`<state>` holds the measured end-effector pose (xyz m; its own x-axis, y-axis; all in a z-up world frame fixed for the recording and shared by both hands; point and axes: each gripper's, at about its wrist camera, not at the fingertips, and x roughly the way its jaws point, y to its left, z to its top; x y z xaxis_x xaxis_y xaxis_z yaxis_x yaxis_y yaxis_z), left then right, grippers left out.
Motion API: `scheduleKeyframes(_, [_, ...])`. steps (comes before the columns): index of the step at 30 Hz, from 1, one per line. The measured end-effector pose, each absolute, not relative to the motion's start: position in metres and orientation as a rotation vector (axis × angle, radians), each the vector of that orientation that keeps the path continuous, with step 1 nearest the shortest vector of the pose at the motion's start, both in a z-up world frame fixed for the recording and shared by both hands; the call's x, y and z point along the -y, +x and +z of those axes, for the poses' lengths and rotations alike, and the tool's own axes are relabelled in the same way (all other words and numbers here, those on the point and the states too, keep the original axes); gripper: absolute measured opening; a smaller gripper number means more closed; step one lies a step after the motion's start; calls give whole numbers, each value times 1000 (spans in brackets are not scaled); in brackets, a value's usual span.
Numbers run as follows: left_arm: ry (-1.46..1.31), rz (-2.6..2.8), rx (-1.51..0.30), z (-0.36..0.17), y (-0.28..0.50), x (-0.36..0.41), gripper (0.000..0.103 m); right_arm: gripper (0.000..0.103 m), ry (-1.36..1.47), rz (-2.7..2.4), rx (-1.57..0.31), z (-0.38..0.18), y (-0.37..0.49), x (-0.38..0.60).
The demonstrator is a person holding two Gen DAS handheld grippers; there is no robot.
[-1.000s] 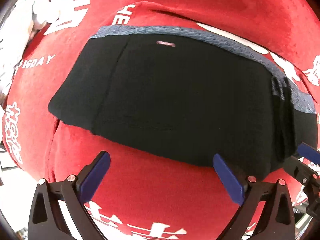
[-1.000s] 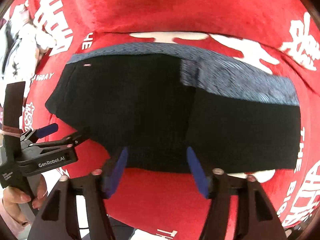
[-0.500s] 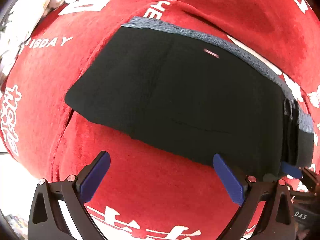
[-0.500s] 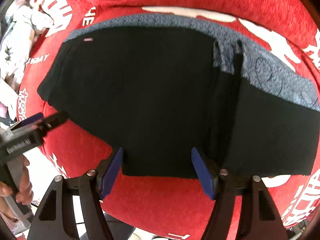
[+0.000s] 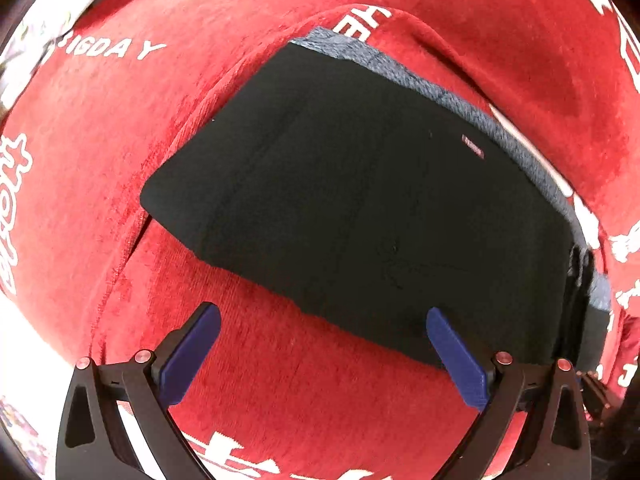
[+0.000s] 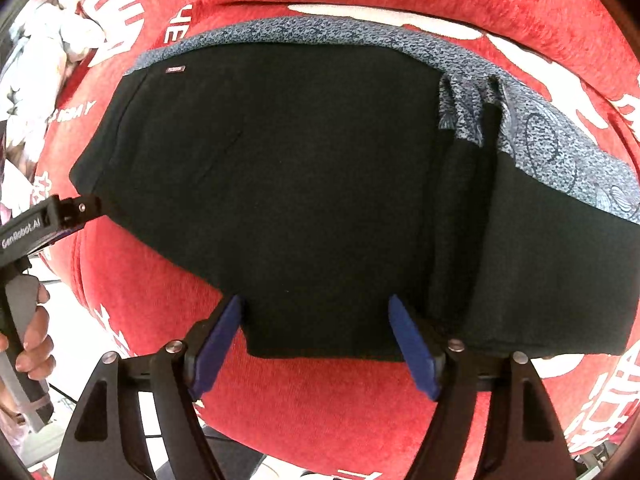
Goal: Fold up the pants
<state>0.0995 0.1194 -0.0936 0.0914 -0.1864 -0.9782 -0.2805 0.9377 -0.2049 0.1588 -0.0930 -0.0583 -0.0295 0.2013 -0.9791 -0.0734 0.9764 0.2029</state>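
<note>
Pants [image 6: 304, 184] already folded flat, near hem between right gripper [image 6: 316, 340]'s opening jaws, ungripped. Left gripper [image 5: 320, 352] wide, empty. Likely one fold left.

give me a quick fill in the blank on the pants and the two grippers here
1. The black pants lie on a ____ blanket with white lettering.
2. The band along the pants' far edge is patterned ____.
3. The right gripper has ____ pads, its jaws opening at the pants' near edge.
4. The left gripper holds ____.

Missing words: red; grey; blue; nothing
</note>
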Motion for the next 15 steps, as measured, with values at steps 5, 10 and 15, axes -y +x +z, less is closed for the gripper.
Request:
scheduleKeyframes(5, [-483, 107, -1410, -92, 104, -152, 103, 80, 102, 230, -1589, -62, 164, 88])
scheduleKeyframes(10, [-701, 15, -1369, -98, 97, -165, 103, 83, 102, 241, -1588, -64, 164, 86])
scheduleKeyframes(15, [-828, -91, -1342, -103, 98, -145, 103, 87, 77, 251, -1588, -66, 164, 80])
